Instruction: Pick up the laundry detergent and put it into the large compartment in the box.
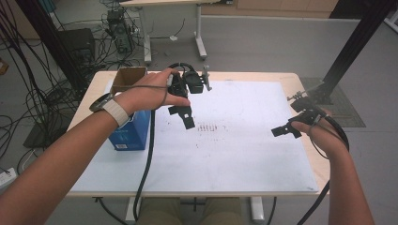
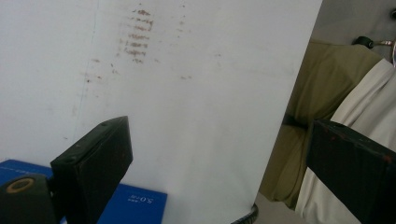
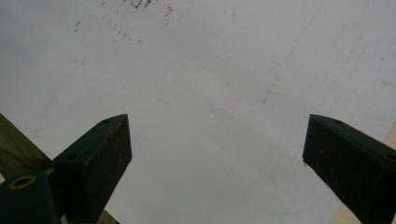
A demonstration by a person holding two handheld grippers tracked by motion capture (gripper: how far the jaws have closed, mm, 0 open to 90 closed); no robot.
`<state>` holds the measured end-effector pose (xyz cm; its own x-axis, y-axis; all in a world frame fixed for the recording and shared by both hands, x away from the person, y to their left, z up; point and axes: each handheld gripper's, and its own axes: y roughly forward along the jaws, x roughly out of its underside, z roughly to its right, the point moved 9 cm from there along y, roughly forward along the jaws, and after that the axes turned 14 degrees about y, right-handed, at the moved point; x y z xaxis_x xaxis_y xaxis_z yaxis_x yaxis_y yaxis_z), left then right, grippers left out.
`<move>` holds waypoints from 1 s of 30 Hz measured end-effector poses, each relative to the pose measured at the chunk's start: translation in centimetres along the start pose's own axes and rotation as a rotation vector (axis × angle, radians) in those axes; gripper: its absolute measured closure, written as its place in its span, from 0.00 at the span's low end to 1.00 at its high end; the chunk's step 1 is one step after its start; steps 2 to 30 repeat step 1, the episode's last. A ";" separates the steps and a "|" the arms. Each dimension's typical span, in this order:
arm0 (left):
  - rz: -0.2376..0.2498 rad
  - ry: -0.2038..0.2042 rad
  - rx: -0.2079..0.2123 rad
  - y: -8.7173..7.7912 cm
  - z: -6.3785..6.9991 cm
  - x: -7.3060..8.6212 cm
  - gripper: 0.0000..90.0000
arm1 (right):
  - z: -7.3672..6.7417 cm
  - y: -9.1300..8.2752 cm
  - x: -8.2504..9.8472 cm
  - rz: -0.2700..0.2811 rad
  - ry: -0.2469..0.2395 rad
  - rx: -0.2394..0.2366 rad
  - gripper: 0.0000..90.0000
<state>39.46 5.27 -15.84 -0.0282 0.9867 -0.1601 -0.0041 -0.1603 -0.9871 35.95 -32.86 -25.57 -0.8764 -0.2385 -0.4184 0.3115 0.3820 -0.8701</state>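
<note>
Two tongs are in hand, both held above the white sheet [image 1: 234, 154] that covers the bench [image 1: 300, 79]; the right tongs [image 1: 287, 132] hover near the sheet's right edge, jaws spread wide with nothing between them; the left tongs [image 1: 184, 116] hang over the sheet's far left part, jaws likewise spread and bare. One blue box [image 1: 133, 133] stands on the sheet's left edge, just beside the left wrist, which hides part of it; behind it one open cardboard box [image 1: 127, 77] sits at the sheet's far left corner. A patch of reddish smudges [image 1: 210, 127] marks the sheet's middle; their nature is hard to make out. Beyond the sheet lies grey floor [image 1: 263, 42], with tangled cables [image 1: 108, 51] off its far left and another table's legs [image 1: 199, 35] cut off at the top.
</note>
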 end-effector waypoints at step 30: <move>0.006 -0.007 -0.001 0.0 0.0 0.1 0.09 | 0.0 0.0 0.0 0.000 0.001 0.000 0.09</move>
